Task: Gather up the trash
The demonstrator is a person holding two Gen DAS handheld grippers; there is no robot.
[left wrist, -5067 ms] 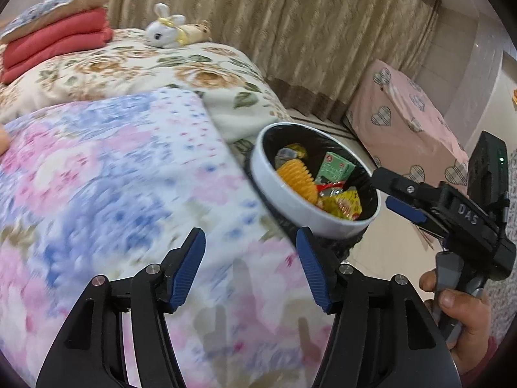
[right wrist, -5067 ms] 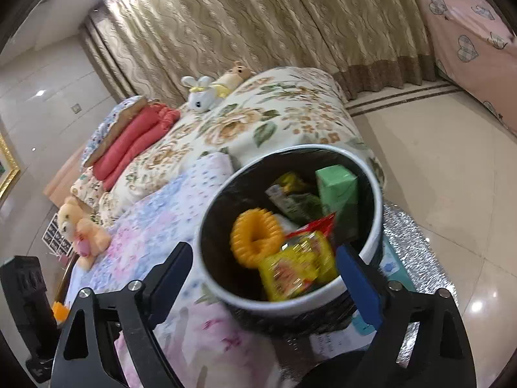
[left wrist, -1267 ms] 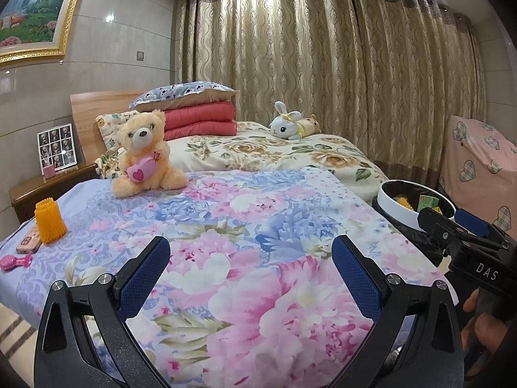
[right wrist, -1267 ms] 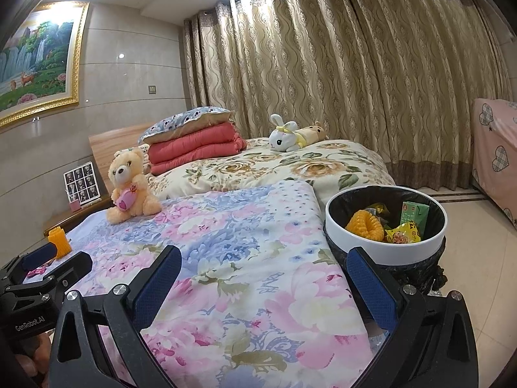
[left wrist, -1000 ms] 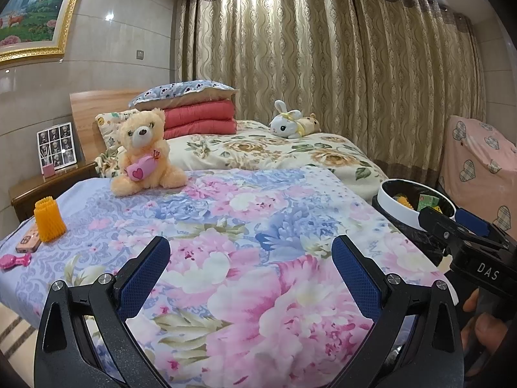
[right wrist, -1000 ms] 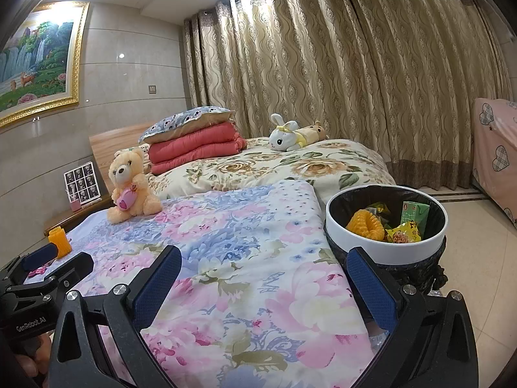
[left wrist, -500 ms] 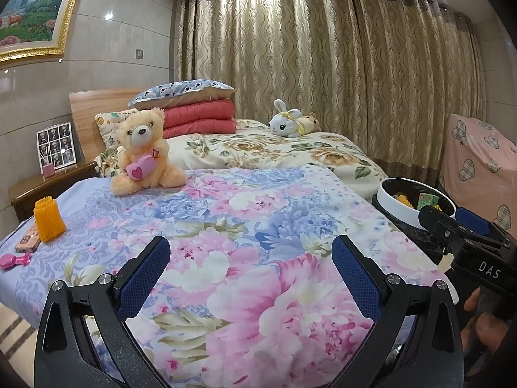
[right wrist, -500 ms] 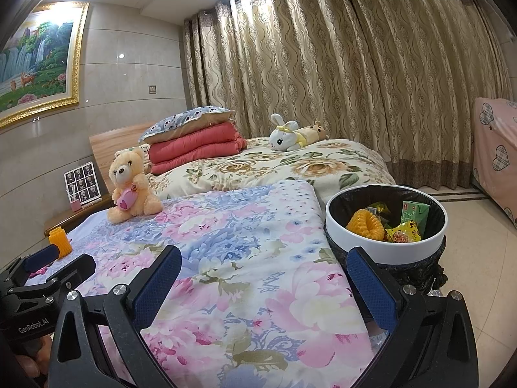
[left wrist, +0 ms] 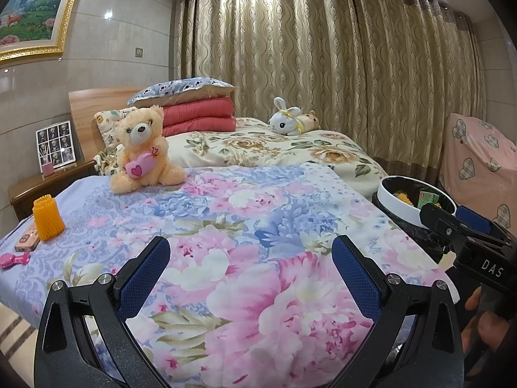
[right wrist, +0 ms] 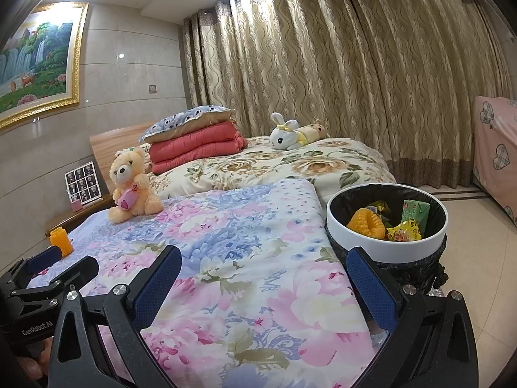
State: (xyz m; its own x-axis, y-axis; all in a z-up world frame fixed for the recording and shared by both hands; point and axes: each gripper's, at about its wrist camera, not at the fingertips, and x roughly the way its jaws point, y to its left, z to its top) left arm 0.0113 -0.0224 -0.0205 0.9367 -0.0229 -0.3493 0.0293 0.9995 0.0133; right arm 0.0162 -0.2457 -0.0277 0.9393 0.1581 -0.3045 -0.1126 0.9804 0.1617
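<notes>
A white-rimmed bin (right wrist: 384,249) with a black liner stands on the floor at the bed's right side; it also shows in the left wrist view (left wrist: 400,203). Inside lie an orange foam net (right wrist: 366,223), a green carton (right wrist: 415,210) and a yellow wrapper (right wrist: 405,231). Another orange foam net (left wrist: 47,218) stands on the floral bedspread (left wrist: 245,226) at the far left, also in the right wrist view (right wrist: 61,241). My left gripper (left wrist: 250,263) is open and empty above the bedspread's near edge. My right gripper (right wrist: 263,271) is open and empty, left of the bin.
A teddy bear (left wrist: 145,152) sits on the bed. A phone (left wrist: 27,239) and a pink item (left wrist: 14,260) lie at the bed's left edge. Folded quilts (left wrist: 197,116), a plush rabbit (left wrist: 289,123), a nightstand (left wrist: 42,184) and a pink-covered furniture piece (left wrist: 478,161) stand around.
Five seconds ago both grippers were close over the bin; they have since pulled back to the foot of the bed. Over the last second nothing has visibly moved.
</notes>
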